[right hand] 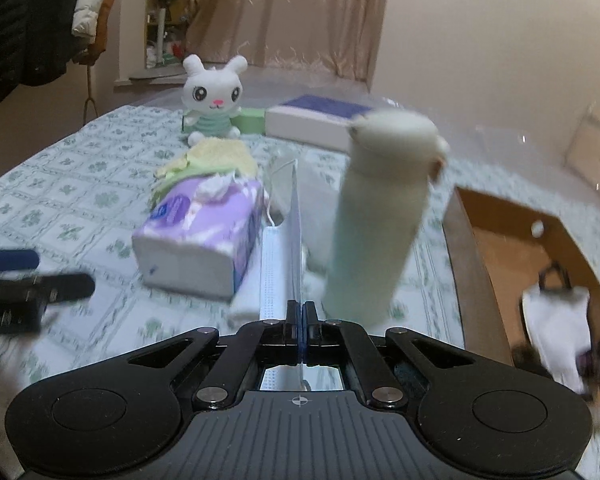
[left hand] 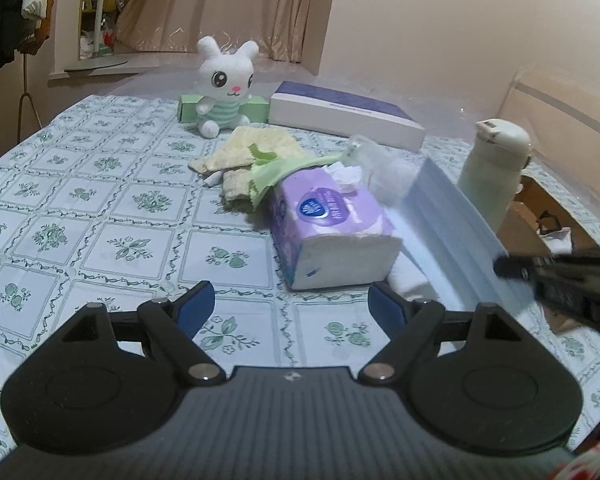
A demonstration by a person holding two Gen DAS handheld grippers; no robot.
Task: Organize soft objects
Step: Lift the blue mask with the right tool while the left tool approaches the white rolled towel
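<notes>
My right gripper [right hand: 300,307] is shut on a pale blue face mask [right hand: 280,264], which stands edge-on above the table. In the left wrist view the mask [left hand: 452,232] hangs as a wide sheet from the right gripper [left hand: 504,267]. My left gripper [left hand: 292,296] is open and holds nothing, just short of a purple tissue pack [left hand: 332,224]. Beige and green cloths [left hand: 252,152] lie behind the pack. A white plush rabbit [left hand: 224,80] sits at the back. A folded white cloth [left hand: 408,276] lies under the mask.
A tall pale green bottle [right hand: 380,216] stands right beside the mask. To its right is a cardboard box [right hand: 500,248] with a white item [right hand: 556,332] inside. A purple-and-white box [left hand: 348,114] and a green box [left hand: 188,110] lie at the back.
</notes>
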